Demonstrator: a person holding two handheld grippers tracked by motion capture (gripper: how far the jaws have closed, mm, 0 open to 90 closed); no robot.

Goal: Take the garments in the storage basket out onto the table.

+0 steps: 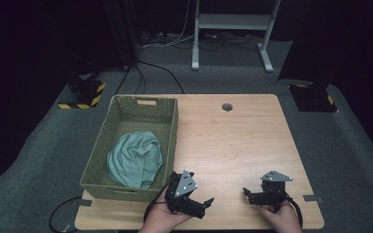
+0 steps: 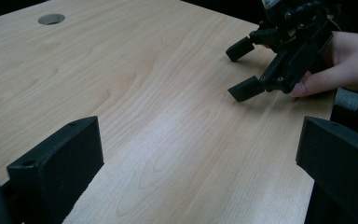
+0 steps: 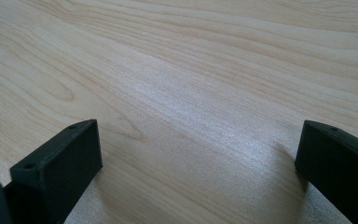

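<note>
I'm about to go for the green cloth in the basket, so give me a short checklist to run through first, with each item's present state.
1. Left gripper open, nothing held: ok.
2. Right gripper open, nothing held: ok, with bare wood between its fingers.
3. Green cloth inside the basket: ok, bunched toward the near end.
4. Cloth reachable from above: ok, nothing lies on it.
5. Table between grippers and basket free of obstacles: ok.
6. Cloth snagged on the weave: cannot tell.
</note>
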